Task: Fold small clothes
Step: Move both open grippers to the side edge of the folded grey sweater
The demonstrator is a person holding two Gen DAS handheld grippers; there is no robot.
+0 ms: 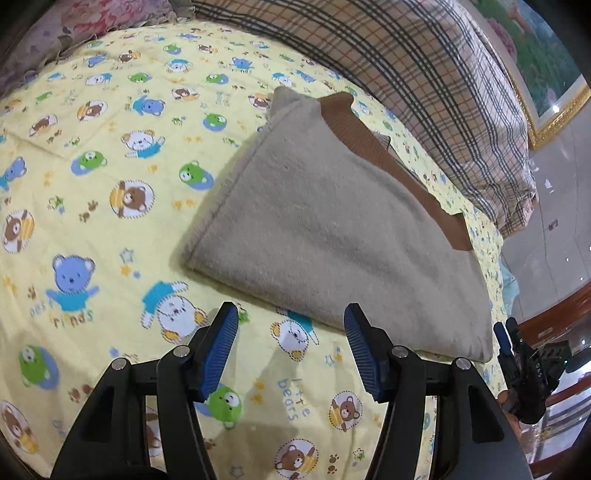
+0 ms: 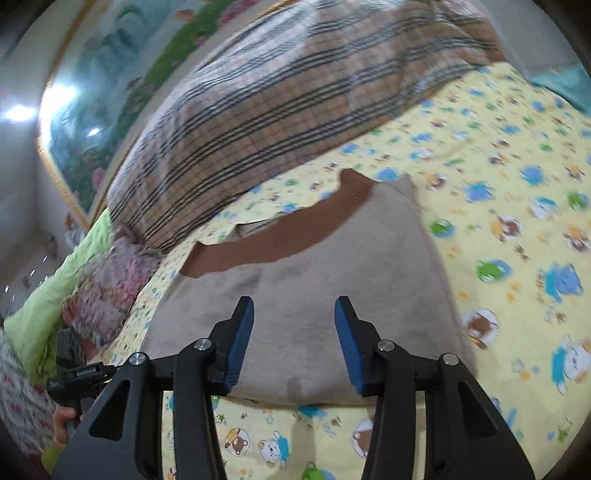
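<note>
A beige knit garment (image 1: 332, 229) with a brown ribbed band (image 1: 388, 155) lies folded flat on the yellow bear-print sheet (image 1: 110, 221). My left gripper (image 1: 290, 350) is open and empty, just in front of the garment's near edge. In the right wrist view the same garment (image 2: 314, 280) lies under my right gripper (image 2: 293, 343), which is open and empty above its near edge; the brown band (image 2: 280, 236) is at the far side. The right gripper also shows at the right edge of the left wrist view (image 1: 524, 373).
A plaid quilt (image 1: 424, 92) is bunched along the far side of the bed. A floral pillow (image 1: 74, 29) lies at the far left. A framed picture (image 1: 546, 74) leans on the wall. A green blanket (image 2: 59, 280) and floral fabric (image 2: 110, 288) lie at the left.
</note>
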